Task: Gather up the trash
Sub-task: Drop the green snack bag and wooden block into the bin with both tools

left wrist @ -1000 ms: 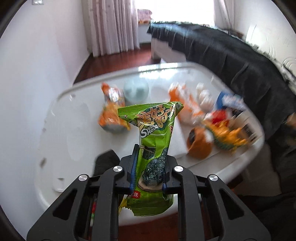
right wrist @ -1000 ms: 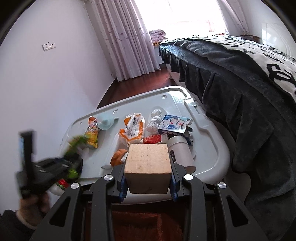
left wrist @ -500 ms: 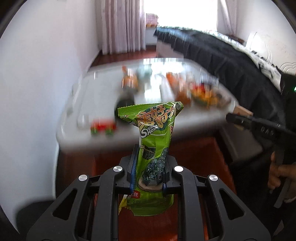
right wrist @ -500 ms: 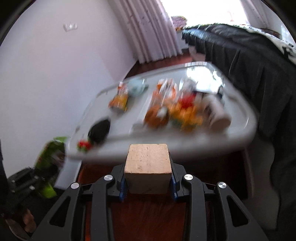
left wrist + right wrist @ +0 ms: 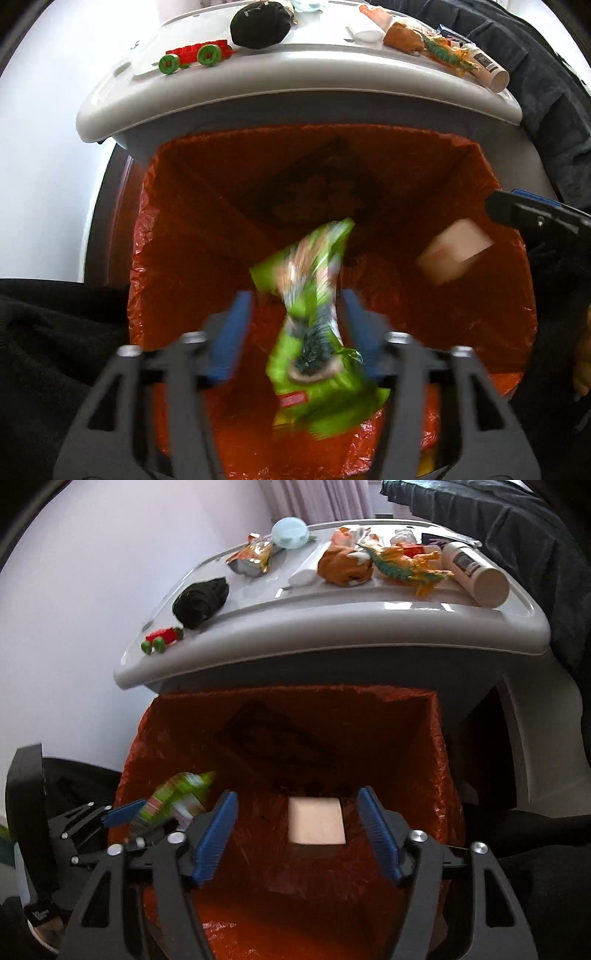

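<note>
An orange-lined bin [image 5: 184,206] stands open below both grippers. My left gripper [image 5: 295,299] points down into it with its jaws opening. A green snack bag [image 5: 310,332], blurred, drops between the blue pads and touches neither. In the right wrist view my right gripper [image 5: 295,795] also hangs over the bin [image 5: 439,757], its jaws opening. A tan block [image 5: 316,821] falls between them, clear of the pads. The same block [image 5: 454,254] shows at the right of the left wrist view, under a right finger [image 5: 535,218]. The green bag [image 5: 177,797] shows at the left.
Behind the bin, a white table [image 5: 332,627] carries a red toy car [image 5: 162,638], a black cloth [image 5: 201,600], snack wrappers [image 5: 255,555], an orange dragon toy [image 5: 406,566] and a white bottle [image 5: 476,572]. A dark bedspread [image 5: 517,517] hangs at the right.
Both grippers came down from the table to above the bin. Both sets of jaws opened: the left let go of the green bag, the right let go of the tan block.
</note>
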`<state>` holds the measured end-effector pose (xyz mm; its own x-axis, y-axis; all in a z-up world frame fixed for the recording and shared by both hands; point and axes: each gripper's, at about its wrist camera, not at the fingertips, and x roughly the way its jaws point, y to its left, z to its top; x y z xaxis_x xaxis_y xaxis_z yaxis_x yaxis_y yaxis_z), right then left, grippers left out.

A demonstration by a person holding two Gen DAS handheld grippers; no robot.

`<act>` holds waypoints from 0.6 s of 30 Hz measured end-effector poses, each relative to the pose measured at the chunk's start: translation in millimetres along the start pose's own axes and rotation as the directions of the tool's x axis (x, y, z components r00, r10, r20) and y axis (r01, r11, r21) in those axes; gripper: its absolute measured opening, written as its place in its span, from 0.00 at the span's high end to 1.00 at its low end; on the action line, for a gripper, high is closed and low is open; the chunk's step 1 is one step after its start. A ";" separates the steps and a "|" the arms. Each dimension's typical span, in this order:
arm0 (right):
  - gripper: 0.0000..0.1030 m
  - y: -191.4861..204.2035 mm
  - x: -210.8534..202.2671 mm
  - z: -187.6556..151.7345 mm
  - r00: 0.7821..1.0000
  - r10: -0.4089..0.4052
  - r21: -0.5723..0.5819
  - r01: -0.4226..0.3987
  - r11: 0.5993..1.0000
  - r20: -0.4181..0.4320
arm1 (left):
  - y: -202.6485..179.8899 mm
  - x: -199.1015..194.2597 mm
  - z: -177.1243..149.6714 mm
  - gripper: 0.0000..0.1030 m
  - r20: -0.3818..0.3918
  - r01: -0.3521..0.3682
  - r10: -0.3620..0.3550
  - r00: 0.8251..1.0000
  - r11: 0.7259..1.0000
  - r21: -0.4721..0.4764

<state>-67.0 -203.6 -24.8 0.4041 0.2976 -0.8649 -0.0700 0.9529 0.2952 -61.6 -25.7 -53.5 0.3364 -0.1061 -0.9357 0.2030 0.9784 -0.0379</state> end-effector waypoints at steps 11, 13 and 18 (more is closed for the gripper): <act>0.34 -18.3 -16.8 4.1 0.997 0.021 0.082 -0.027 0.996 0.077 | 6.5 -26.9 24.1 0.29 0.082 -0.002 0.004 0.997 1.000 -0.027; 0.34 -18.9 -16.9 4.9 0.996 0.020 0.085 -0.027 0.996 0.084 | 15.0 -35.5 39.7 0.25 0.124 -0.048 0.050 0.991 0.999 -0.018; 0.34 -21.6 -17.8 5.7 0.995 0.029 0.100 -0.039 0.994 0.095 | 40.4 -41.0 94.0 0.21 0.206 -0.104 0.098 0.974 0.994 0.018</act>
<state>-67.4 -229.7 -13.4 0.4870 0.3184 -0.8133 0.0064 0.9299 0.3679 19.3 1.6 16.3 0.5371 -0.0435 -0.8424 0.1832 0.9808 0.0662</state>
